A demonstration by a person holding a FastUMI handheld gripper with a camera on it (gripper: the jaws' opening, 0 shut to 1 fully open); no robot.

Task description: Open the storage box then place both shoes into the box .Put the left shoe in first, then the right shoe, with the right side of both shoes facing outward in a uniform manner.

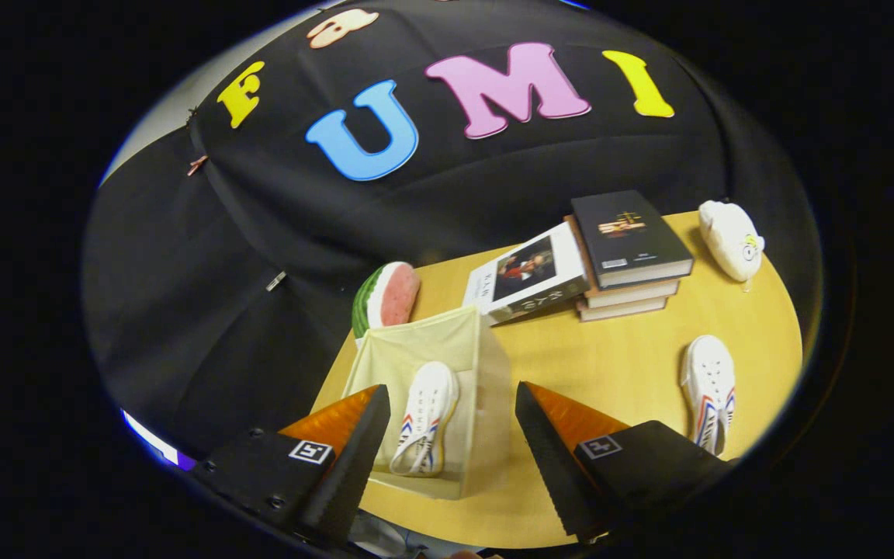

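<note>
Now we hold our tongs [453, 435] spread apart, empty, above the open storage box [486, 388] containing one shoe [425, 415]; another shoe [709, 388] lies on the desk [610, 349].

The tool [451, 423] has ridged wedge fingers, square markers, seemingly small screws.

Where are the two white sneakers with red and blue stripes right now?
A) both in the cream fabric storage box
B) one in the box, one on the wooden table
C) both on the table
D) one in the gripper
B: one white sneaker lies inside the cream fabric storage box, between the open gripper's fingers; the other sneaker rests on the wooden table.
</note>
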